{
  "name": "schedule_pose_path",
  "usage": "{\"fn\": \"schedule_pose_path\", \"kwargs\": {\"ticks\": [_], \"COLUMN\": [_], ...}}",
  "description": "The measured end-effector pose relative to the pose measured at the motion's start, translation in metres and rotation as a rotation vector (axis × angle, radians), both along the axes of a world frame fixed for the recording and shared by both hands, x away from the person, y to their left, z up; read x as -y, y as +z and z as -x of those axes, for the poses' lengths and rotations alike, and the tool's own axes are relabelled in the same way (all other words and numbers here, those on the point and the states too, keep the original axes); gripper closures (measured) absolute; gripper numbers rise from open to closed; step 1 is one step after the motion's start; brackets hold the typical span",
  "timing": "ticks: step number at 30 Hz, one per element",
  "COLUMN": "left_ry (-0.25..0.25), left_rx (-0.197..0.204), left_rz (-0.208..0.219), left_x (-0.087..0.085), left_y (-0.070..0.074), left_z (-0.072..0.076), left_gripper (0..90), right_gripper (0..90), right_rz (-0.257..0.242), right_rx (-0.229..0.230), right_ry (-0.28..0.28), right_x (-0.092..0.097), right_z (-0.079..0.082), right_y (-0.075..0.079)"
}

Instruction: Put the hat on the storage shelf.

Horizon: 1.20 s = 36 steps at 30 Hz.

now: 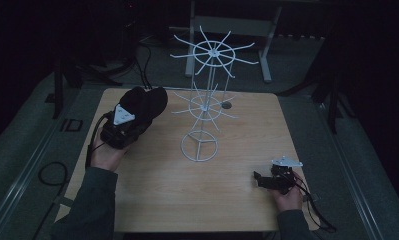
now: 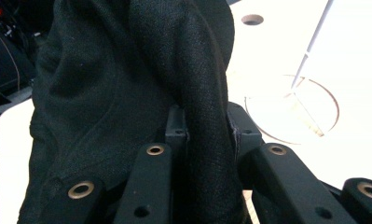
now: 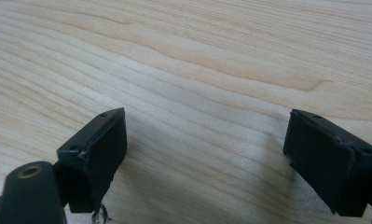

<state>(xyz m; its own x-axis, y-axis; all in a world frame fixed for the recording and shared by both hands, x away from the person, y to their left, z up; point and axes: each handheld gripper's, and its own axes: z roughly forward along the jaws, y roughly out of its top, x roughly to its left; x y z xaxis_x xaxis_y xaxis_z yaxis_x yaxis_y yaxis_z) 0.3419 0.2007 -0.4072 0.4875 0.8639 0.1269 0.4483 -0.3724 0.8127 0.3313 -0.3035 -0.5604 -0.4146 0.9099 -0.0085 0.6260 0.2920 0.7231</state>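
Observation:
A black cloth cap hangs in my left gripper above the table's left side. In the left gripper view the jaws are shut on a fold of the cap's black fabric, which hides most of the scene. A white wire rack with two tiers of spoke hooks stands at the table's middle, just right of the cap; its ring base lies on the wood. My right gripper rests low at the front right, open, with bare wood between its pads.
The wooden table has a small round hole behind the rack. Cables trail off the left edge to the floor. A white table frame stands on the floor beyond the far edge.

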Motion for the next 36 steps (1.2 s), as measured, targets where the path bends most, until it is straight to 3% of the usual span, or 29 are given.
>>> {"fn": "schedule_pose_path", "kwargs": {"ticks": [8, 21, 36], "left_ry": [-0.001, -0.003, -0.005], "left_rx": [0.019, 0.057, 0.097], "left_rz": [0.012, 0.073, 0.094], "left_x": [-0.001, -0.003, -0.001], "left_y": [0.009, 0.023, 0.042], "left_z": [0.002, 0.005, 0.006], "left_gripper": [75.1, 74.9, 74.8], "right_gripper": [13.3, 13.3, 13.3], "right_rz": [0.0, -0.001, -0.001], "right_rx": [0.001, 0.0, 0.001], "right_ry": [0.0, -0.001, -0.001], "right_x": [0.0, 0.0, 0.0], "right_z": [0.0, 0.0, 0.0], "right_y": [0.0, 0.0, 0.0]}}
